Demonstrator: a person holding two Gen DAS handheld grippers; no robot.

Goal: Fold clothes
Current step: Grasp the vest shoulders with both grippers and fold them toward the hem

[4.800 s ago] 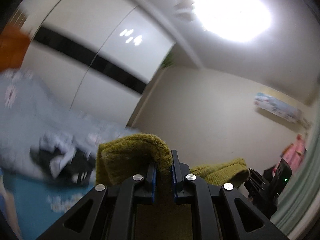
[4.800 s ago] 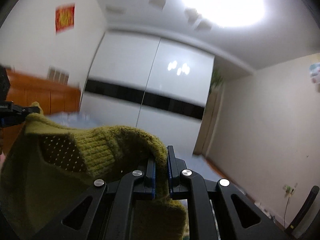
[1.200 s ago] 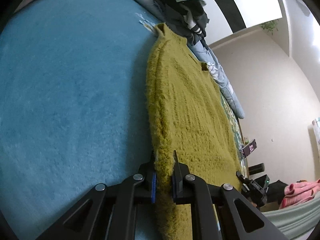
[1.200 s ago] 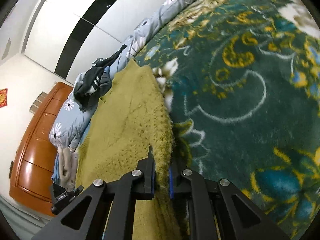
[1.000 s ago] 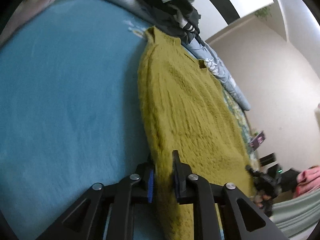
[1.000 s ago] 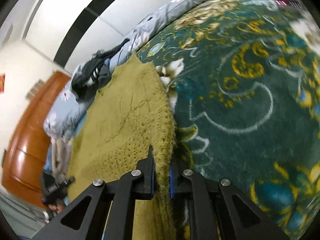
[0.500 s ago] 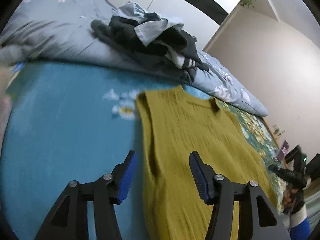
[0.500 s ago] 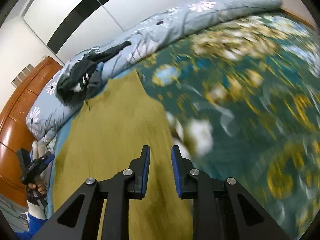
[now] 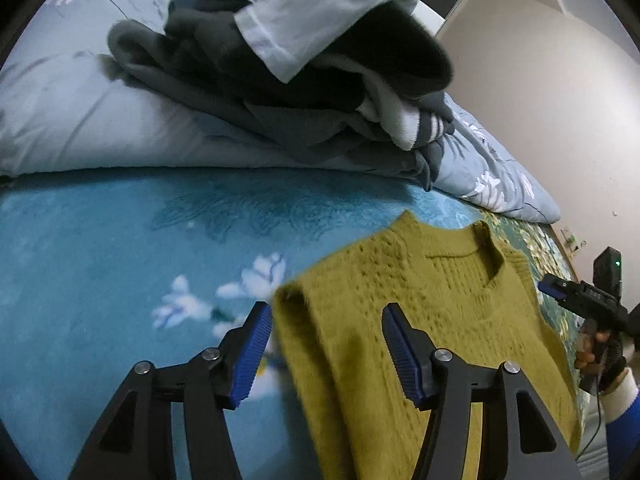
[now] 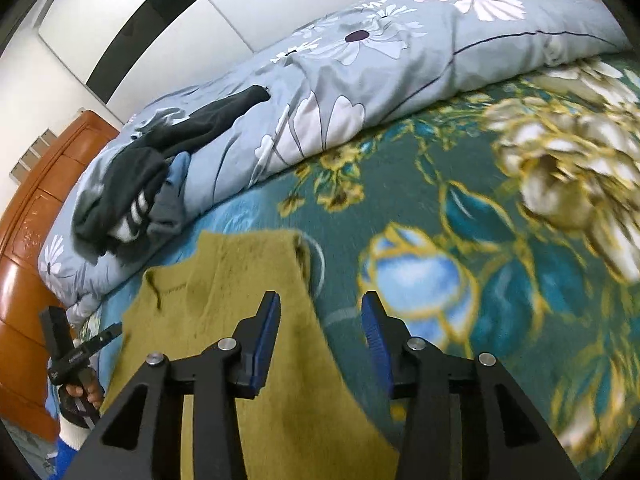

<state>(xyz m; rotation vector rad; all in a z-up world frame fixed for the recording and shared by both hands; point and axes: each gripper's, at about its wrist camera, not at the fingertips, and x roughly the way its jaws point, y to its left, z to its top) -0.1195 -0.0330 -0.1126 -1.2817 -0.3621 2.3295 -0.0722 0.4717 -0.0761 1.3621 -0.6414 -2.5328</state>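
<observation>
An olive-green knitted sleeveless sweater (image 9: pixel 440 320) lies flat on the floral blanket, neckline away from me; it also shows in the right wrist view (image 10: pixel 224 312). My left gripper (image 9: pixel 326 338) is open and empty, its fingers straddling the sweater's left shoulder edge from above. My right gripper (image 10: pixel 320 332) is open and empty over the sweater's right shoulder edge. Each gripper shows in the other's view, the right one in the left wrist view (image 9: pixel 580 300) and the left one in the right wrist view (image 10: pixel 80 352).
A pile of dark and grey clothes (image 9: pixel 288 60) sits on a rolled grey floral duvet (image 9: pixel 80 120) beyond the sweater; the pile also shows in the right wrist view (image 10: pixel 140 192). The blanket (image 10: pixel 500 240) spreads to the right. A wooden headboard (image 10: pixel 24 240) stands at the left.
Both grippers let go of the sweater's hem, opened, and moved forward to its shoulders. The sweater now lies flat on the blanket.
</observation>
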